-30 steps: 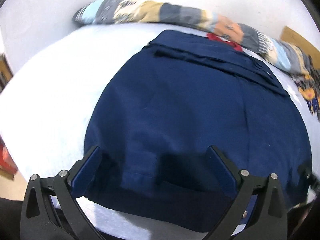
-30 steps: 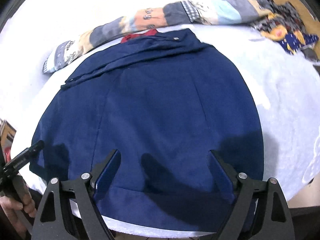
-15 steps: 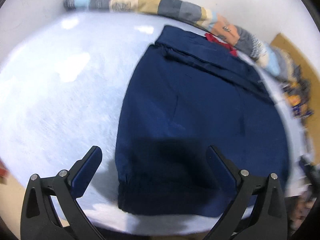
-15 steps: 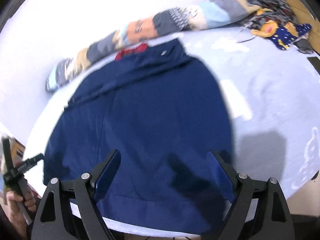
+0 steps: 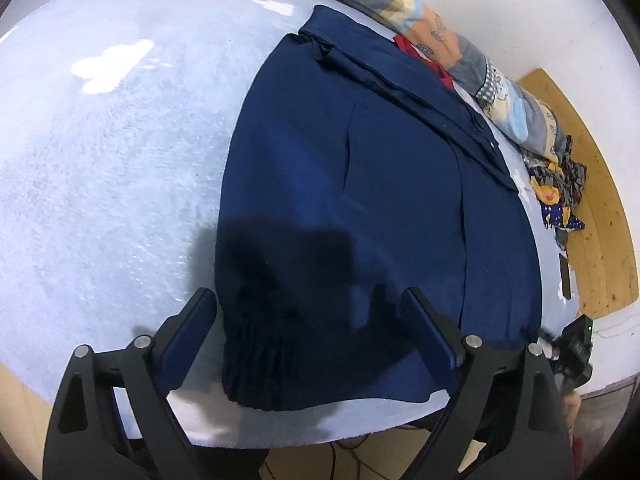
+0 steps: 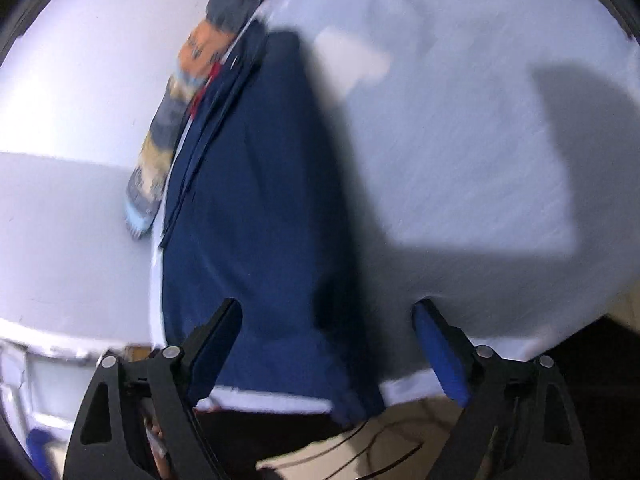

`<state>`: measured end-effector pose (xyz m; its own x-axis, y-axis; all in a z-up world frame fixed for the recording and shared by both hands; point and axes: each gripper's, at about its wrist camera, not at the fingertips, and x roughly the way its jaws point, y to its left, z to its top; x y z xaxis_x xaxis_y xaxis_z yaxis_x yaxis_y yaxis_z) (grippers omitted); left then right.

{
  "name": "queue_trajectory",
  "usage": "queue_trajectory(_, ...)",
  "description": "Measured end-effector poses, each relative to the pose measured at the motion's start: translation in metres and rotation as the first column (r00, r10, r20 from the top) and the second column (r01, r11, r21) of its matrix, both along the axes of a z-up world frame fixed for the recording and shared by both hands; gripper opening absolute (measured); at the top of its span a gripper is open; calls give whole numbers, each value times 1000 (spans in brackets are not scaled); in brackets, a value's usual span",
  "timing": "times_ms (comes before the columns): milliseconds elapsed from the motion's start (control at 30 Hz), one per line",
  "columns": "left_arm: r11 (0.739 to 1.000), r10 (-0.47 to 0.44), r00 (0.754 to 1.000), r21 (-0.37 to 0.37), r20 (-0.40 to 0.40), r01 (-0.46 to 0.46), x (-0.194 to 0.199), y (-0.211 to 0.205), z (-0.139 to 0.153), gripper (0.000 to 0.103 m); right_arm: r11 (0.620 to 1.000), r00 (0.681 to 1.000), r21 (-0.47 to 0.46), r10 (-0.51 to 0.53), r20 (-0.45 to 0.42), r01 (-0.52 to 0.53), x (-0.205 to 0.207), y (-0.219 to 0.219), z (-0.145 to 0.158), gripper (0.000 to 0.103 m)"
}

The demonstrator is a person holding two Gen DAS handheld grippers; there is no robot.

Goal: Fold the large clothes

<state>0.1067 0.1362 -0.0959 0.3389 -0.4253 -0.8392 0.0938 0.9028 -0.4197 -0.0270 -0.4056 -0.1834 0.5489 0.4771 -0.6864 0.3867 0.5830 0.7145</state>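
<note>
A navy blue garment is laid flat on the pale blue surface, its hem near the front edge and its collar end toward the far wall. The cloth is a smooth, matt woven fabric with vertical seams, a gathered, ribbed-looking band at the near left corner, and layered folds forming straight ridges across the far end; a red piece shows just beyond those folds. The surface is covered with a fleecy, slightly glossy textile. A long, rolled patchwork cloth in grey, tan, orange and light blue lies along the far edge, touching the garment's far end. The left hand-held gripper is held over the garment's near left corner, jaws wide apart after just closing slightly, with the corner between the pads but not pressed. The right hand-held gripper is held over the garment's near right edge, jaws apart after just narrowing, the edge between them unclamped; this view is motion-blurred.
</note>
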Motion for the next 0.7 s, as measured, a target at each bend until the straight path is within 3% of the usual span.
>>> queue_trajectory(67, 1000, 23, 1000, -13, -13, -23, 1, 6, -1, 94, 994, 997, -79, 71, -2, -71, 9, 21, 3, 65)
queue_trajectory(167, 999, 35, 999, -28, -35, -36, -1, 12, -5, 94, 971, 991, -200, 124, -39, -130, 20, 38, 6, 14)
queue_trajectory(300, 1000, -15, 999, -21, -37, 15, -5, 6, -6, 94, 986, 995, -138, 86, -47, -92, 19, 30, -1, 14)
queue_trajectory(467, 992, -88, 995, 83, -40, 91, -6, -17, -11, 91, 983, 995, -158, 88, -53, -96, 25, 35, -1, 14)
queue_trajectory(600, 968, -132, 991, 214, -21, 133, -12, -33, -14, 64, 989, 995, -124, 78, -57, -84, 19, 29, -4, 15)
queue_trajectory(633, 968, -136, 991, 209, -16, 136, -12, -33, -12, 54, 990, 995, -117, 76, -58, -82, 17, 24, -5, 15)
queue_trajectory(700, 973, -126, 992, 193, -9, 125, -12, -29, -10, 45, 989, 995, -119, 76, -60, -82, 16, 22, -5, 15)
